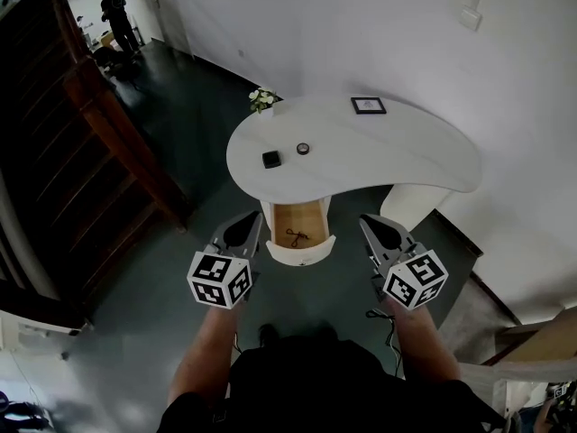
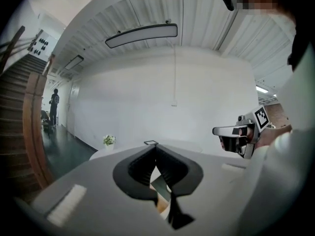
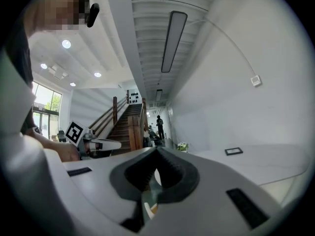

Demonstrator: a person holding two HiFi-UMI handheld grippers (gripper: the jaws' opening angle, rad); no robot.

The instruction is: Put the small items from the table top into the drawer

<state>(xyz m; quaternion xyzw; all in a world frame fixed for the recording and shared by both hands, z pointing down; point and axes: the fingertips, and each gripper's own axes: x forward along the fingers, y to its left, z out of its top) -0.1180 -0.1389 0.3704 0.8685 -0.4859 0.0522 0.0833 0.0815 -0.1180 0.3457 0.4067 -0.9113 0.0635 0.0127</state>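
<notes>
White curvy table (image 1: 424, 165) against the wall, dark floor, stairs off to one side. Its drawer (image 1: 298, 222) is pulled open toward the person, with something small and dark (image 1: 297, 236) lying in it, can't tell what. Up on top, set back from the drawer, there's a little black box (image 1: 271, 159) with a round thing (image 1: 303, 149) near it, both waiting to go in. A picture frame (image 1: 368, 105) and flowers (image 1: 262, 99) sit at the far edge. The left gripper (image 1: 243, 229) and right gripper (image 1: 380, 233) hang either side of the drawer front, both with tips pinched together on nothing. My worry: those items are tiny and low, so a closing pinch could skid one across the smooth top or off the edge. A reaching arm could also nudge the drawer partly closed.
</notes>
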